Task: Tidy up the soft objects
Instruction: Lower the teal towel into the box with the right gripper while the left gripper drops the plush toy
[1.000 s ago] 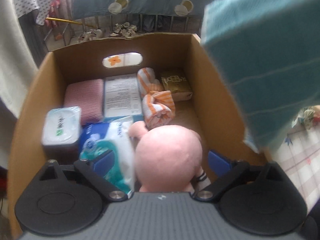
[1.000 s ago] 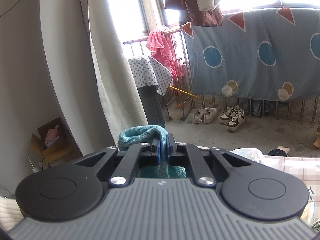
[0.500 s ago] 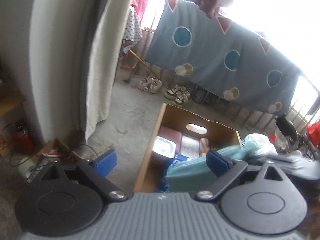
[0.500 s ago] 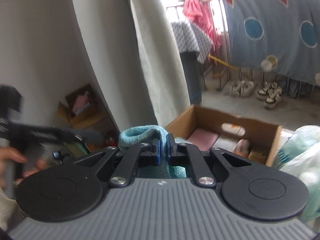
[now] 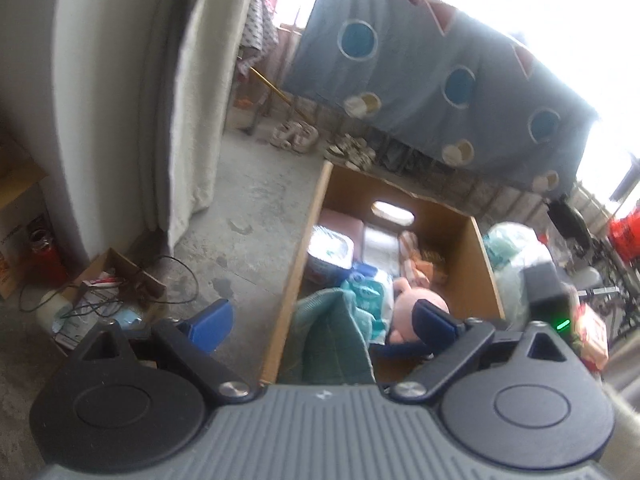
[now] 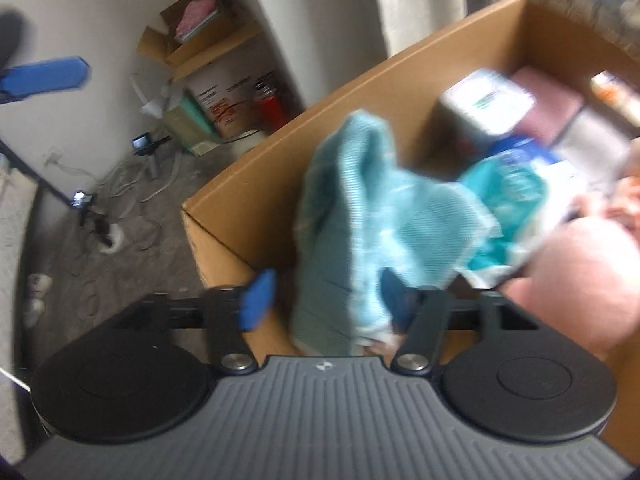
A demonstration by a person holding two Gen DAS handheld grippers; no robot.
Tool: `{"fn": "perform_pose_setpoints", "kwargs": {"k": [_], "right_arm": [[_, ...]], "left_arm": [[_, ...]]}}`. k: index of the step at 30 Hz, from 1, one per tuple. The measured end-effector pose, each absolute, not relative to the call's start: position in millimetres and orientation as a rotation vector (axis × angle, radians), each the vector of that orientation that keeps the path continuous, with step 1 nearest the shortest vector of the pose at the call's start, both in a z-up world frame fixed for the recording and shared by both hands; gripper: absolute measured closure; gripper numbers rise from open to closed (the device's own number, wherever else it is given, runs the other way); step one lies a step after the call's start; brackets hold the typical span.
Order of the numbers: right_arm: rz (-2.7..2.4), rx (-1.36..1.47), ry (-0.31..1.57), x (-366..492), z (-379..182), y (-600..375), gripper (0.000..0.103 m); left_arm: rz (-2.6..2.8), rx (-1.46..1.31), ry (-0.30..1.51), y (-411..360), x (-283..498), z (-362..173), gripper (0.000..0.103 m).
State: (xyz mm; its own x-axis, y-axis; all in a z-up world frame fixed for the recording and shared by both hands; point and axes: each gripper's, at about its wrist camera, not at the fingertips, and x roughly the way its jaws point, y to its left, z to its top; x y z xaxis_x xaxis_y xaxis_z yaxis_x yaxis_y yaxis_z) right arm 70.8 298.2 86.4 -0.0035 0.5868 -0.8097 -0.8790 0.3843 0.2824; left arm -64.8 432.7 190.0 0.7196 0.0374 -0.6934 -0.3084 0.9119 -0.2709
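A lived-in home, likely a balcony room: a spotted quilt (image 5: 420, 76) airs on a railing by bright windows, shoes (image 5: 294, 136) sit on the concrete floor (image 5: 248, 216), a curtain (image 5: 192, 92) hangs, cardboard boxes (image 6: 208, 44) stack in a corner

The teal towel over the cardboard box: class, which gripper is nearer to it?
Right. The right gripper is directly at the teal towel, its jaws just opened with the cloth between them. The left gripper is open, set back outside the cardboard box.
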Motion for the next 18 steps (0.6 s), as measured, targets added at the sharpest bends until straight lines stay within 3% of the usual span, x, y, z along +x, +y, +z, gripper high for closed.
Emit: {"fn": "perform_pose_setpoints", "kwargs": {"k": [2,4,8,10,12,18], "right_arm": [[1.202,-0.333,1.008,73,100,277,0.033],[1.218,-0.275,0.981,78,113,256,0.035],[1.158,-0.206,0.961,99,125,220,0.048],[1.101,-0.211,0.981,108,116,226,0.059],[1.073,-0.237,1.027,113,101,239,0.065],[1.048,-0.248,1.092,126,79,242,0.066]], "left_arm": [[0.146,-0.354,0.793,425,-49,179,0.052],[0.12,-0.303,0.858,415,-23,167,0.068],[0.124,-0.002,0.974,383,46,137,0.074],[0.149,0.081,1.128,378,75,113,0.086],[0.177,0.134,1.296,377,92,86,0.086],[0.164,0.319,1.533,358,100,50,0.086]]}}
